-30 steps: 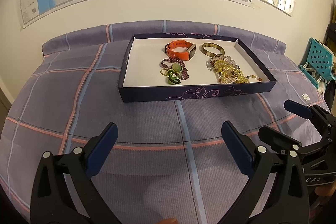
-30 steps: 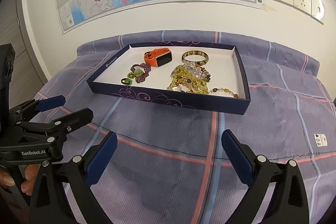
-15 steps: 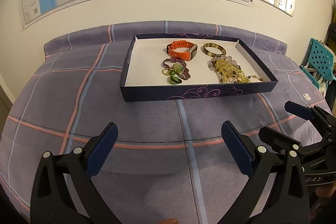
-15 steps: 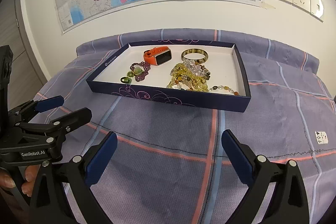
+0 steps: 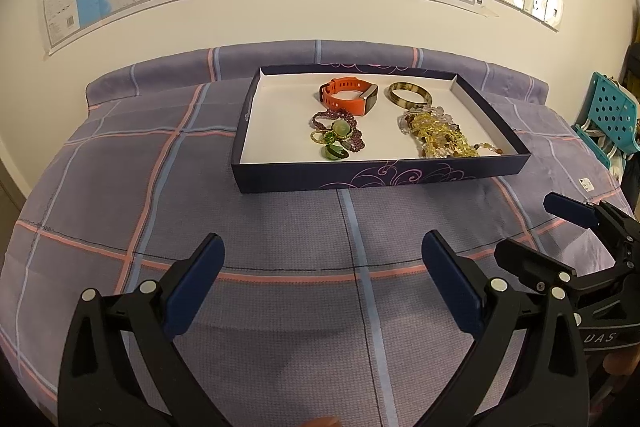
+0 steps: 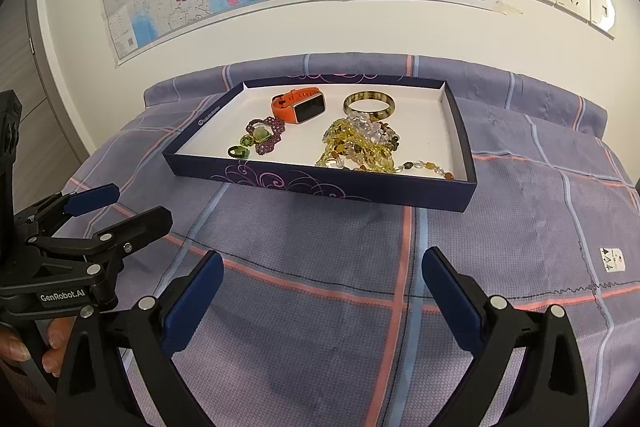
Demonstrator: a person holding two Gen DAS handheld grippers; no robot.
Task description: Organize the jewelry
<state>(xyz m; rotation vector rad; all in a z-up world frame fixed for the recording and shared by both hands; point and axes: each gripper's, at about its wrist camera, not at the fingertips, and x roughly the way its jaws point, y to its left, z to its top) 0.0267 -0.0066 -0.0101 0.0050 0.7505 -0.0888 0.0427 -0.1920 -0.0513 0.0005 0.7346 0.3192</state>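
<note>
Both held low over the bedspread [image 5: 280, 227], left gripper [image 5: 322, 259] and right gripper [image 6: 320, 275] side by side, spread wide and gripping nothing, pointed at the tray [image 5: 380, 177] up ahead with watch [image 5: 352, 98], bangle [image 5: 409, 94] and beads [image 5: 436, 131] inside.

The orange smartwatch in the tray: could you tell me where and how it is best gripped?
Grip the orange smartwatch across its flat rectangular face, coming from above: it stands on its side as a closed loop, apart from the brown bangle, so open fingers can straddle it.
</note>
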